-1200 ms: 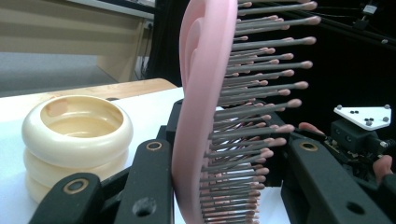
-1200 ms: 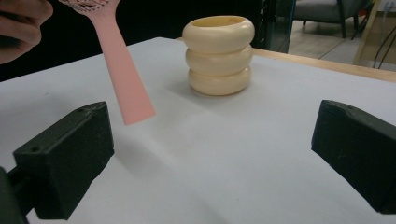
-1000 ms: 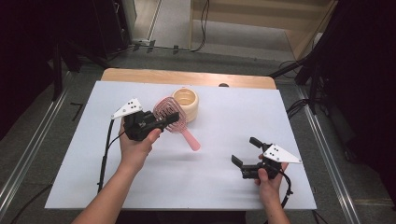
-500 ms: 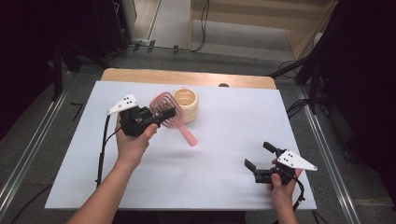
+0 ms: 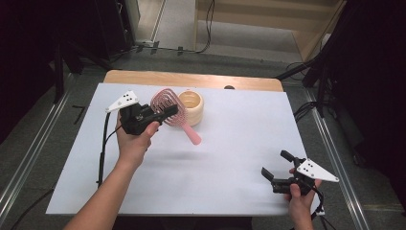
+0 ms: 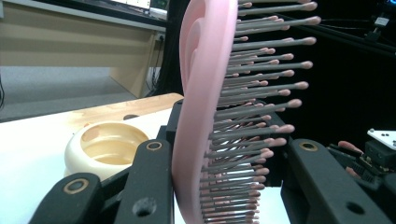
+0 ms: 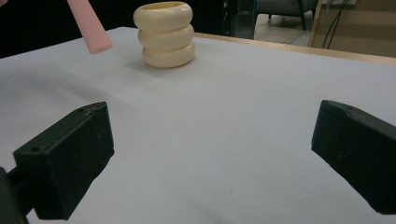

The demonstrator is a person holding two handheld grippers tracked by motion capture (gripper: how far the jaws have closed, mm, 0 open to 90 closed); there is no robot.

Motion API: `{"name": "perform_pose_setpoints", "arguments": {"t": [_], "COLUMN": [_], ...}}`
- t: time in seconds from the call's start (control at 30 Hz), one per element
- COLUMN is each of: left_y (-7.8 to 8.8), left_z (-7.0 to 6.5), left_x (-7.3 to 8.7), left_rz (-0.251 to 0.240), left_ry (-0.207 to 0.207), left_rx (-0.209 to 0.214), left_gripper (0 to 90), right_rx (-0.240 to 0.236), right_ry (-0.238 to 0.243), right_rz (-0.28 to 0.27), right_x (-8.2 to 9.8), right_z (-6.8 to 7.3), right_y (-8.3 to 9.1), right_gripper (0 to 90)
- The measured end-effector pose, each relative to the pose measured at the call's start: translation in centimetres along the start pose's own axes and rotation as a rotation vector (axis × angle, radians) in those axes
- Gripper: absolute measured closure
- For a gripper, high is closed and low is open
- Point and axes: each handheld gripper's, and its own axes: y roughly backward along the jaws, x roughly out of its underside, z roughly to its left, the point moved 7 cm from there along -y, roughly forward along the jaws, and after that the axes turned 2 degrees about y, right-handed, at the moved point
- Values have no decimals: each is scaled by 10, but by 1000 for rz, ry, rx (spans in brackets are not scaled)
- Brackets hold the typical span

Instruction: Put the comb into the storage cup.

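Left tongs (image 5: 165, 114) clamped on the pink hairbrush (image 5: 168, 103), gripping across the head: in the left gripper view one jaw sits against the brush's smooth back and the other against the grey, pink-tipped bristles (image 6: 252, 116). Brush is held up off the worktop (image 5: 230, 143) at far left, head on edge, handle (image 5: 190, 134) angling down toward the near right; a soft shadow lies on the white sheet below it. Just right of the brush head stands a cream ribbed holder (image 5: 192, 106), three stacked rings, open top, upright; from the high view brush and holder look like they overlap, contact can't be confirmed. In the right gripper view the handle tip (image 7: 89, 28) hangs left of the holder (image 7: 164, 35) and clear of it. Right tongs (image 5: 276, 168) released, jaws spread wide with nothing between them, low over the near-right corner of the worktop, well apart from brush and holder. Each gripper carries a grey three-cornered plate (image 5: 122, 101) with small dots on it. No readable writing, brand or label on brush, holder or grippers; the dots on the plates are too small to tell anything from. Wooden edge of the worktop shows at the far side beyond the white sheet.
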Motion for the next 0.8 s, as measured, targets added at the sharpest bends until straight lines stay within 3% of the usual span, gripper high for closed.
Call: {"name": "perform_pose_setpoints", "arguments": {"t": [0.1, 0.8], "left_y": [0, 1], "left_z": [1, 9], "left_x": [-3, -28], "left_rz": [0, -33], "left_ry": [-6, -12], "left_rx": [-5, -31], "left_gripper": [649, 649], "right_rx": [-12, -17], "right_ry": [-22, -20], "right_rz": [-20, -18], "right_x": [-1, 3], "right_z": [-1, -2], "right_y": [2, -1], "right_gripper": [0, 0]}}
